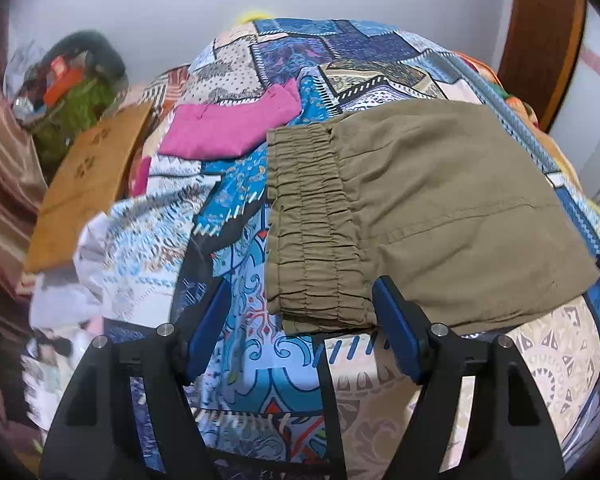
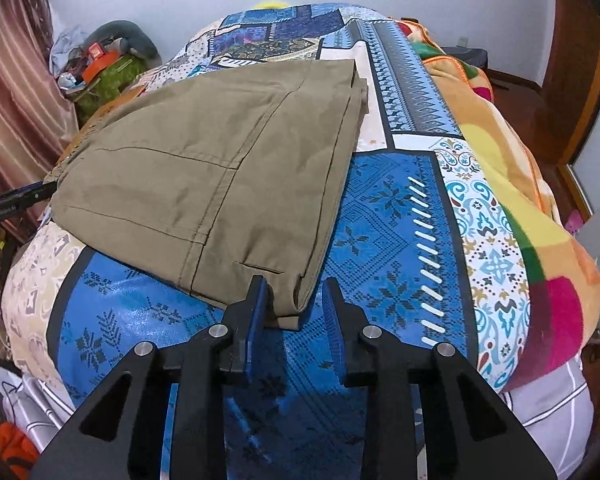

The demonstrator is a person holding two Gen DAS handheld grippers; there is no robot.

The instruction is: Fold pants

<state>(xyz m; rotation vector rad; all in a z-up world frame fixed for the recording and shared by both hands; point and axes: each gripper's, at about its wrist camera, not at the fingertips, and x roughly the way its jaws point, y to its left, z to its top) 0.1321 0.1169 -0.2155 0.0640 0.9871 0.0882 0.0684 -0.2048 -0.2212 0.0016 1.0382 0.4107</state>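
Note:
Olive-khaki pants (image 1: 428,208) lie folded flat on a patchwork blue bedspread (image 1: 256,360). The elastic waistband (image 1: 308,224) faces my left gripper (image 1: 300,312), which is open, its blue pads straddling the waistband's near corner. In the right wrist view the pants (image 2: 204,168) spread ahead and to the left. My right gripper (image 2: 296,300) is open around the pants' near folded corner (image 2: 292,308), with nothing clamped. The left gripper's tip (image 2: 16,200) shows at the left edge of the pants.
A folded pink garment (image 1: 228,128) lies beyond the waistband. A brown cardboard box (image 1: 88,184) and clutter sit left of the bed. A colourful fleece blanket (image 2: 512,184) lies along the right side. A wooden door frame (image 1: 540,40) stands at far right.

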